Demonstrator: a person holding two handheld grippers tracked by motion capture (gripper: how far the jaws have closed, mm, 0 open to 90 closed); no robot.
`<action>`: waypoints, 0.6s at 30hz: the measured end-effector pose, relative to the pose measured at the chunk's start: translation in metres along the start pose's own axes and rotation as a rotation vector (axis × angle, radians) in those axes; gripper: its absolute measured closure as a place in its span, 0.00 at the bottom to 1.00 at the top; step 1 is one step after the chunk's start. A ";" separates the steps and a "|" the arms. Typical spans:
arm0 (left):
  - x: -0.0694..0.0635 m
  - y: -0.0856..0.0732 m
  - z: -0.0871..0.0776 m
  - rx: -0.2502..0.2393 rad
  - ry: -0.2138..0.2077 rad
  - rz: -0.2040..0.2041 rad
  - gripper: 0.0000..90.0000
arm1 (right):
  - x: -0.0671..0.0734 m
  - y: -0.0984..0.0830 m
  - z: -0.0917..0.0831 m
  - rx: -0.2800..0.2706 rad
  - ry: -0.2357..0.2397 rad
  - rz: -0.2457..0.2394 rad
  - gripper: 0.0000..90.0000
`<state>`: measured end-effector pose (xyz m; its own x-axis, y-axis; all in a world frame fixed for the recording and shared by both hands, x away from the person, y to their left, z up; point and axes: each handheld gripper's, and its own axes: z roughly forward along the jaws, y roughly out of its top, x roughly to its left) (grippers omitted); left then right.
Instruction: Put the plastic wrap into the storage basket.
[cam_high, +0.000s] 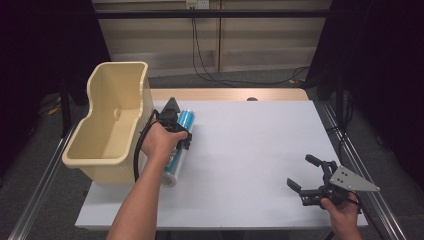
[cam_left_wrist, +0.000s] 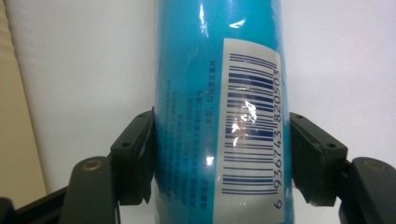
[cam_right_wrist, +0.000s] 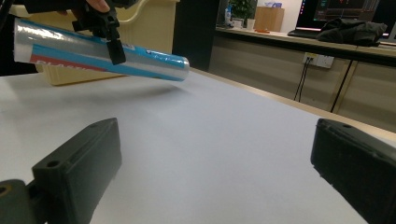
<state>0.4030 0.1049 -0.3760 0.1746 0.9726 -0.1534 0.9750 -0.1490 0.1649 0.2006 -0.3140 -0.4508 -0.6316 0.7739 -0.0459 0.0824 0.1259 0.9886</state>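
One long blue plastic-wrapped roll (cam_high: 179, 142) with a barcode label, clamped across its middle between the jaws of the left gripper (cam_high: 175, 131), lifted clear of the white table (cam_high: 250, 150) and tilted, just beside a cream plastic bin (cam_high: 112, 122) at the table's left edge. Right gripper (cam_high: 306, 174): near the right front corner, jaws spread apart, holding nothing.

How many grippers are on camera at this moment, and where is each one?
2. The left gripper is beside the cream bin, fingers shut on the blue roll, lifted off the table. The right gripper sits open near the table's right front edge.
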 end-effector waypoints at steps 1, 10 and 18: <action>-0.001 0.001 -0.003 0.000 0.006 0.006 0.36 | 0.000 0.000 0.000 0.000 0.000 -0.003 0.02; -0.003 0.002 -0.020 -0.011 -0.003 -0.003 0.36 | 0.000 0.000 0.000 0.000 -0.001 -0.002 0.02; 0.001 0.004 -0.043 -0.016 0.002 -0.009 0.36 | 0.000 0.000 0.000 -0.002 0.000 -0.001 0.02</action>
<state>0.4009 0.1126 -0.3337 0.1651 0.9743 -0.1532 0.9742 -0.1369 0.1793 0.2005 -0.3143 -0.4505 -0.6316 0.7739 -0.0466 0.0806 0.1254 0.9888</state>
